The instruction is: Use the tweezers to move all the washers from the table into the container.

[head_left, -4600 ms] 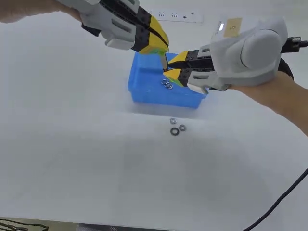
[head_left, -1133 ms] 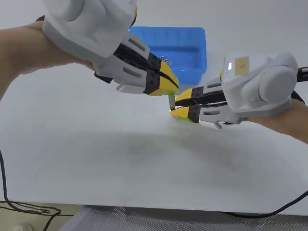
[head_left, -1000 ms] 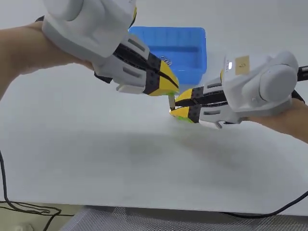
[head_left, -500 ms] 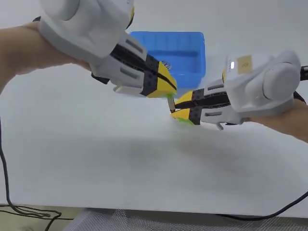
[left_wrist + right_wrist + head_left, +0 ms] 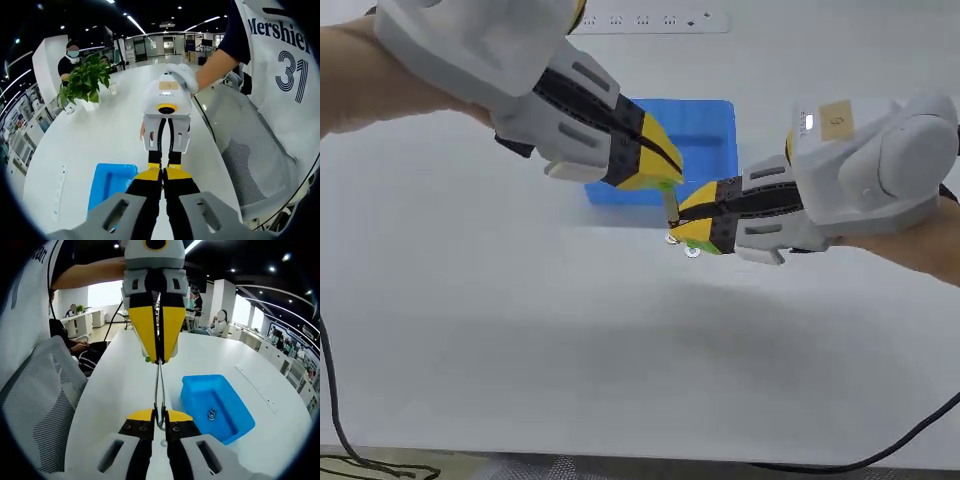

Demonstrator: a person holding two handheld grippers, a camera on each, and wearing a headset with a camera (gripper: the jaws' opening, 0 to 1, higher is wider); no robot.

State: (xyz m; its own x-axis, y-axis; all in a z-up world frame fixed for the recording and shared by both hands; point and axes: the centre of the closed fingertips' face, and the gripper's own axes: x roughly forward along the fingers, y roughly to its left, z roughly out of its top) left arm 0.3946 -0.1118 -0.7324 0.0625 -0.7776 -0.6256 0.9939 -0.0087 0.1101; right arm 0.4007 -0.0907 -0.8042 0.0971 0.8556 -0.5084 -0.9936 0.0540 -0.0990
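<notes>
As tweezers (image 5: 670, 208) hang by washers (image 5: 692, 252), the left gripper (image 5: 668, 182) overlaps the container (image 5: 712, 140).

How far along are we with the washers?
Some washers already lie in the blue container. The left gripper and right gripper both grip the tweezers, tips low over the table. At least two loose washers are left there to move.

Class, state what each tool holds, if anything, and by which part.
Both hold the tweezers: the left tool clamps their top end, the right tool squeezes their legs near the tips.
</notes>
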